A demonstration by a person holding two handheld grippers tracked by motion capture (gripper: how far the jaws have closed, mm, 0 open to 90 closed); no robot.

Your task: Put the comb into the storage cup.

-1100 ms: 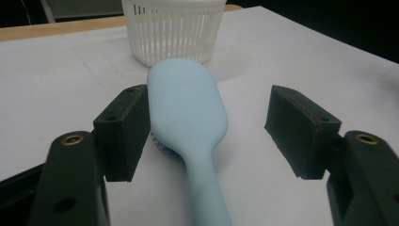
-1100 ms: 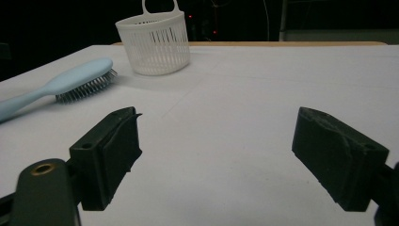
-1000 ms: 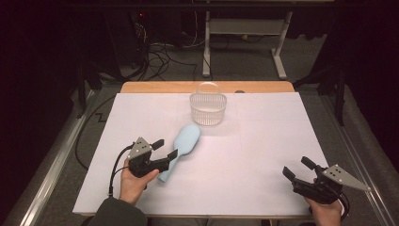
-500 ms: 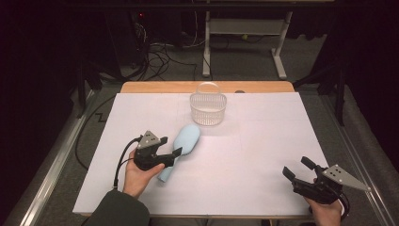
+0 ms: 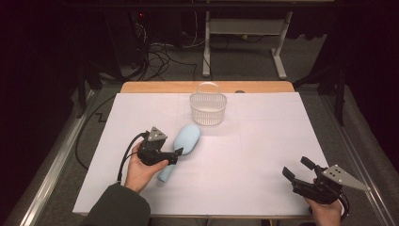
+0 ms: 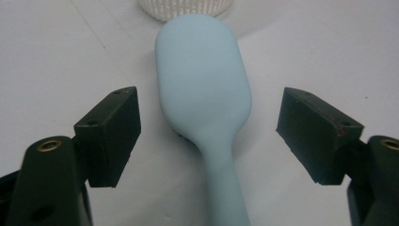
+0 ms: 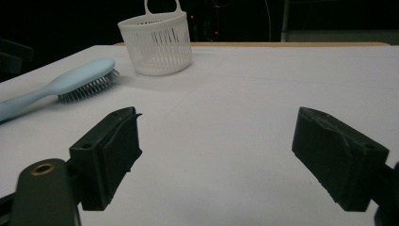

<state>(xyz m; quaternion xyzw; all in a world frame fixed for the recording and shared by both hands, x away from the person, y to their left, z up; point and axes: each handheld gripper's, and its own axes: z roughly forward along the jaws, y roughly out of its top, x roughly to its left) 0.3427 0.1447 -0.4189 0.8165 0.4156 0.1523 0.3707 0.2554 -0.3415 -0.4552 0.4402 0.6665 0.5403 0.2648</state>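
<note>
Hairbrush (image 5: 184,144), pale blue, lies bristles-down on the white-covered worktop (image 5: 263,155), left of centre, head pointing up-right twd the white slatted basket (image 5: 208,108), handle running down-left. In the left gripper view the brush (image 6: 207,103) sits between the jaws w/ a clear gap each side: pads not touching it, neck & handle running down the middle, basket rim (image 6: 186,8) just past the head. Left gripper (image 5: 165,156) is over the handle end, gripped by the person's left hand (image 5: 141,167); jaws have just been opening, now released & spread wide, brush lying free betw them. Right gripper (image 5: 297,170) rests near the bottom-right corner of the worktop, well apart from the brush; jaws also released, nothing betw them, bare sheet only. From the right gripper view the brush (image 7: 70,84) shows side-on, bristles on the sheet, basket (image 7: 157,42) upright near its head, not touching, handle loop up.
</note>
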